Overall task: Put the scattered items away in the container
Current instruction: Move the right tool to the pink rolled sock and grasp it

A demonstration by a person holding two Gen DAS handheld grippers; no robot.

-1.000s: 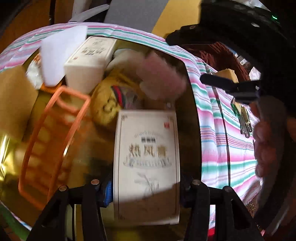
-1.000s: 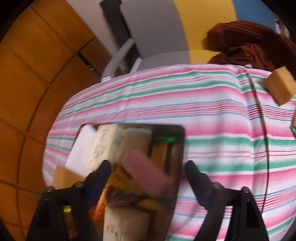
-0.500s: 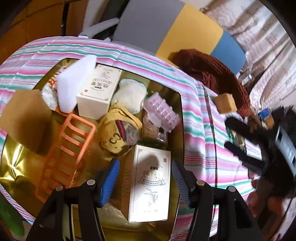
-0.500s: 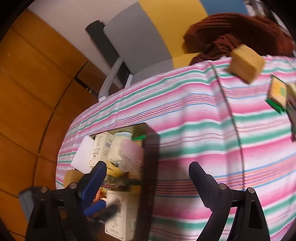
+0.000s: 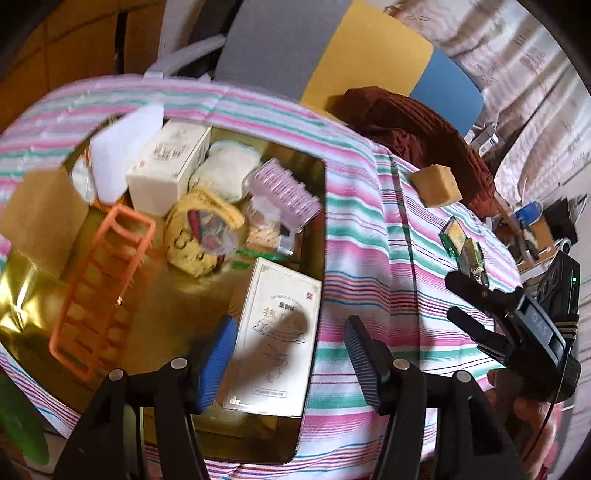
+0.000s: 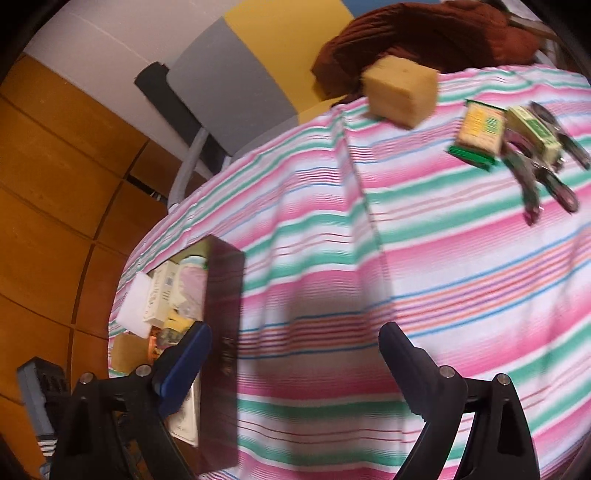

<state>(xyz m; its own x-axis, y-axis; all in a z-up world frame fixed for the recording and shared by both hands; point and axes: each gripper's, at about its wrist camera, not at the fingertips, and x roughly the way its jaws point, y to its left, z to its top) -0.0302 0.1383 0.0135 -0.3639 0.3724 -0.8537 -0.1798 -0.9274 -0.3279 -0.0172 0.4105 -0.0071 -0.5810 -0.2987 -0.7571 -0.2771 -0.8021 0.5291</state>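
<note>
Left wrist view: we have released the white box (image 5: 275,338) into the gold container (image 5: 22,317); left hand-held gripper (image 5: 288,354) gapes empty above it. Right hand-held gripper (image 6: 295,365), opening and empty, has swung away from the container toward the sponge (image 6: 400,90) and packets (image 6: 478,131) on the counter (image 6: 424,258).

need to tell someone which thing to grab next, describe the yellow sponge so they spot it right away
Start at the striped tablecloth and look to its far edge, where a dark red cloth is heaped. The sponge sits just in front of that heap, well away from the box. It is the only plain yellow block; the nearby packets are flat, green and printed.
</note>
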